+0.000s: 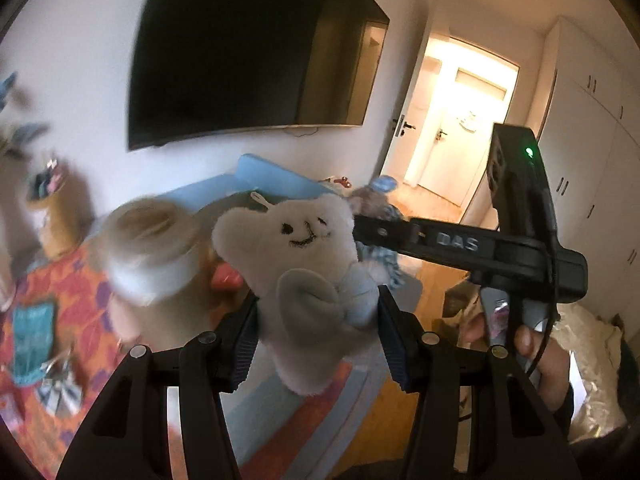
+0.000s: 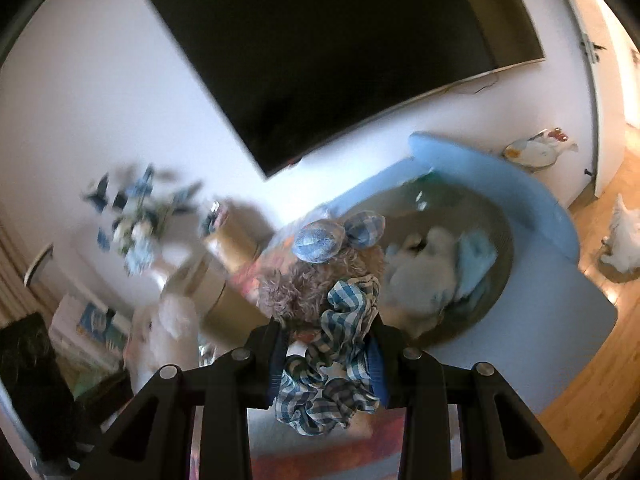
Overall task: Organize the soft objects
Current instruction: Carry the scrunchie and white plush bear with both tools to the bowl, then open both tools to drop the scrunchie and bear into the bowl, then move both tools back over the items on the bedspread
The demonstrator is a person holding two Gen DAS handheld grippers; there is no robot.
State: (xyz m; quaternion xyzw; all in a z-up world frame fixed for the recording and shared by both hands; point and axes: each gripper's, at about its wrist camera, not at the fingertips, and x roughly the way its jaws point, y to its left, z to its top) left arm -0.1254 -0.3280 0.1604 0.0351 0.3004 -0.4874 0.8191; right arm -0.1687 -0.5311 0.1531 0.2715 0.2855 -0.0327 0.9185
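Two plush toys [image 1: 304, 276] [image 2: 320, 304] sit clamped between each gripper's fingers [image 1: 244, 344].

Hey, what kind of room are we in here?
Probably a home living room or bedroom: a large black flat-screen television on the white wall, white built-in wardrobe doors, and a warm wooden floor.

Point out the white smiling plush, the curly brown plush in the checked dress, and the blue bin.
white smiling plush [image 1: 298, 236]: left wrist view, on its stitched face.
curly brown plush [image 2: 296, 288]: right wrist view, on its curly back.
blue bin [image 2: 556, 216]: right wrist view, on its far rim.
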